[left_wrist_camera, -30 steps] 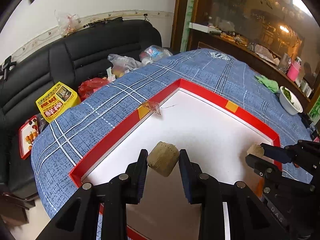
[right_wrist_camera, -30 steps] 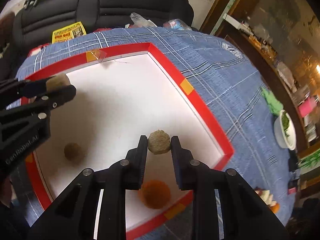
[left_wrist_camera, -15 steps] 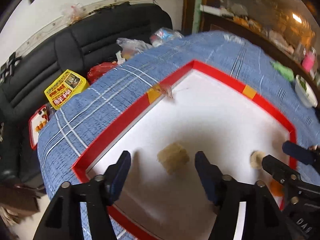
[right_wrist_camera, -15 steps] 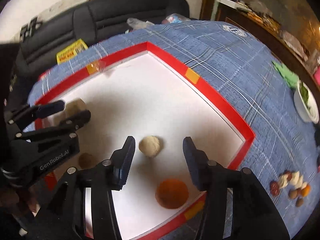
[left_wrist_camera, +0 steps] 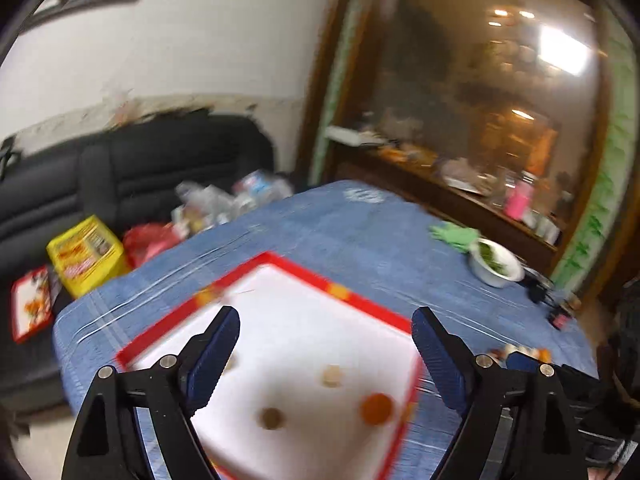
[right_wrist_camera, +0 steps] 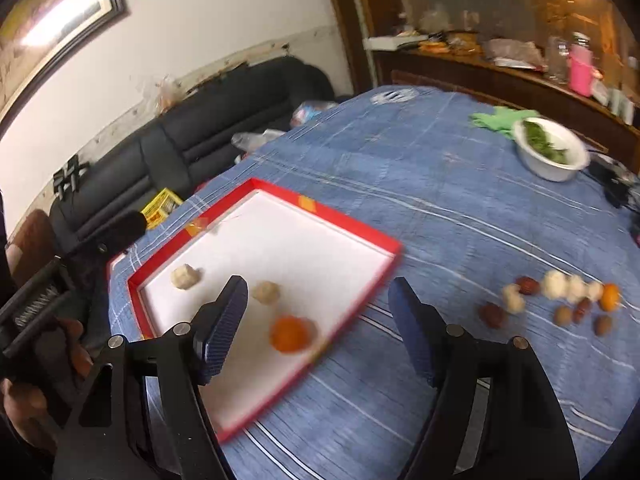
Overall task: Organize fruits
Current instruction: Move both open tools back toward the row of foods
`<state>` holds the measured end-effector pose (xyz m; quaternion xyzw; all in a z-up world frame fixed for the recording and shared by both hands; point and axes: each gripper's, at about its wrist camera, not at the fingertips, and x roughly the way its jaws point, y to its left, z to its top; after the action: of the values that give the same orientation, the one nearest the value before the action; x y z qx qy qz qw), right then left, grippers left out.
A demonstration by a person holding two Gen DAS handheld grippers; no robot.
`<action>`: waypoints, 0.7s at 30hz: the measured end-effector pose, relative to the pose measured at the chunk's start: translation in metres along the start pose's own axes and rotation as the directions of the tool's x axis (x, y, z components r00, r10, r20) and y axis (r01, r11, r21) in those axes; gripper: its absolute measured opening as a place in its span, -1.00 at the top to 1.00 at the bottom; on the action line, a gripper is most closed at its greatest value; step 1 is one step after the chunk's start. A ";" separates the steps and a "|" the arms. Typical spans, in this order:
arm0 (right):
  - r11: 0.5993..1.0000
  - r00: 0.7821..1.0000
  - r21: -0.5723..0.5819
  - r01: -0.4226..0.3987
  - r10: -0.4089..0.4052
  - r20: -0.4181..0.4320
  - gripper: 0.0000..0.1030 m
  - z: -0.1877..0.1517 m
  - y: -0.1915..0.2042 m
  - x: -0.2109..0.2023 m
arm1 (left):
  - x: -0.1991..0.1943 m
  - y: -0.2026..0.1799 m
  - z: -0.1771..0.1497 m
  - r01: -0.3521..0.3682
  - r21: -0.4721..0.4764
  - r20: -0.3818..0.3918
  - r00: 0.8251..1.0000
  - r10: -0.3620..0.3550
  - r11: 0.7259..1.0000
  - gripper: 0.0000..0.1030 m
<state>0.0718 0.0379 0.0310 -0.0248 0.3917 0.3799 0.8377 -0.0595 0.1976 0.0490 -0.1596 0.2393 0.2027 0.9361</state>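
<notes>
A red-rimmed tray (right_wrist_camera: pixel 332 212) with a white floor lies on the blue checked cloth. In the right wrist view it holds a lumpy pale fruit (right_wrist_camera: pixel 185 276), a round pale fruit (right_wrist_camera: pixel 267 291) and an orange (right_wrist_camera: pixel 291 334). The left wrist view shows a brown fruit (left_wrist_camera: pixel 271 418) there too, near the orange (left_wrist_camera: pixel 376 408). My left gripper (left_wrist_camera: pixel 326 320) hangs above the tray with its jaws opening and nothing between them. My right gripper (right_wrist_camera: pixel 318 286) is over the tray's near right side, its jaws also opening and empty. Several loose fruits (right_wrist_camera: pixel 556 296) lie on the cloth to the right.
A white bowl of greens (right_wrist_camera: pixel 552 156) and a green glove (right_wrist_camera: pixel 502 118) sit at the table's far right. A black sofa (left_wrist_camera: pixel 168 168) with a yellow packet (left_wrist_camera: pixel 84 256) and bags stands behind the table. A hand (right_wrist_camera: pixel 24 400) holds the left gripper at the left edge.
Both grippers let go of their fruits, which now lie in the tray, and their jaws spread wide. Both pulled back and rose, so the tray looks smaller; the right one swung toward the loose fruits.
</notes>
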 end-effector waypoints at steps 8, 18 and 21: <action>0.981 0.989 0.124 0.146 -0.148 0.002 -0.54 -0.055 -0.083 -0.044 | 0.012 -0.093 -0.046 0.211 0.217 -0.137 0.973 -0.184 0.953 -0.67; 0.899 0.951 0.311 0.308 -0.297 -0.084 -0.53 -0.109 -0.192 -0.066 | 0.055 -0.159 -0.094 0.267 0.335 -0.306 0.938 -0.164 0.904 -0.68; 0.895 0.949 0.319 0.313 -0.302 -0.084 -0.53 -0.109 -0.202 -0.066 | 0.067 -0.172 -0.096 0.268 0.344 -0.320 0.934 -0.156 0.900 -0.68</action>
<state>0.1085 -0.1835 -0.0517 0.0473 0.4539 0.1716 0.8731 0.0357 0.0308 -0.0304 -0.0270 0.3869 0.0227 0.9214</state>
